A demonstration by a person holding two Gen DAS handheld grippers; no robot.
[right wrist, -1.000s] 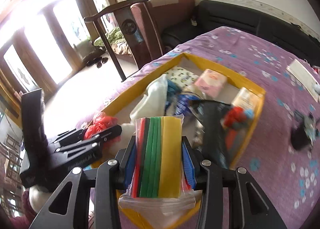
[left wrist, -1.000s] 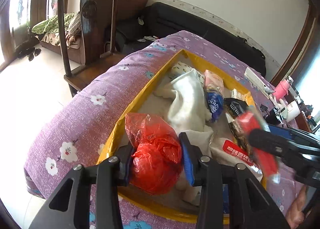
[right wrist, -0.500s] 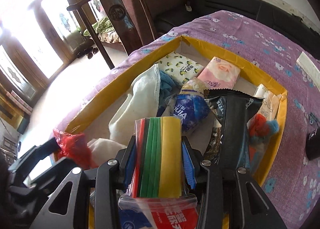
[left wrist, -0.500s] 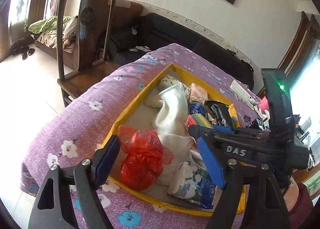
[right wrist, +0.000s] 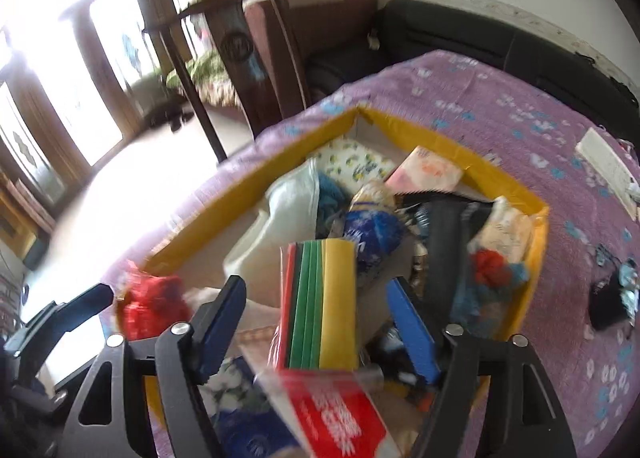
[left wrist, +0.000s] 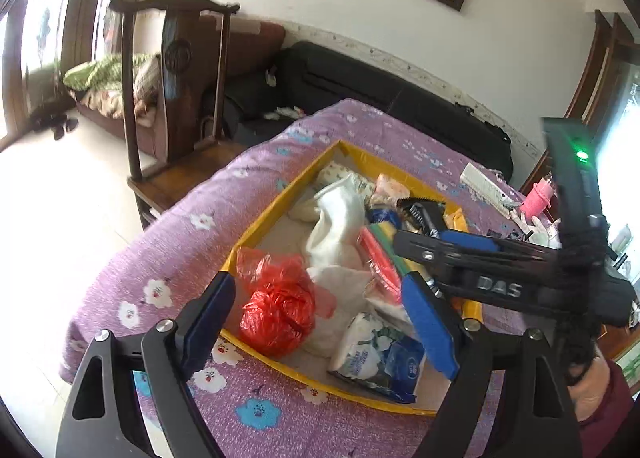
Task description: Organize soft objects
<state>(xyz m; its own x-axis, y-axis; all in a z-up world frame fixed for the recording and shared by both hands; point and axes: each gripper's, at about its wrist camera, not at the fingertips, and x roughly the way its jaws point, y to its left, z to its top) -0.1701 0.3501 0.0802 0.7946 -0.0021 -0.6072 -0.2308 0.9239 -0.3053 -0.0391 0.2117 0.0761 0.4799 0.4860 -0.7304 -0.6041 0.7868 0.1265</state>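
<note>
A yellow-rimmed box [left wrist: 264, 218] on a purple flowered cloth holds soft things. A red plastic bag [left wrist: 278, 304] lies in its near corner, free. My left gripper [left wrist: 320, 322] is open above it. A clear bag of coloured cloths [right wrist: 322, 302], red, green and yellow, lies between the open jaws of my right gripper [right wrist: 320, 322]; no pad touches it. The right gripper also shows in the left wrist view [left wrist: 472, 254], over the box. A white cloth [left wrist: 334, 214] and blue tissue packs [left wrist: 380, 358] lie in the box.
A dark wooden chair [left wrist: 176, 90] stands left of the table, a black sofa [left wrist: 360, 82] behind it. A white flat box [left wrist: 484, 186] and a pink cup [left wrist: 538, 194] sit at the far right. A black object [right wrist: 608, 302] lies right of the box.
My left gripper let go of the red bag, opened wide and drew back. My right gripper moved over the box and opened, releasing the bag of coloured cloths.
</note>
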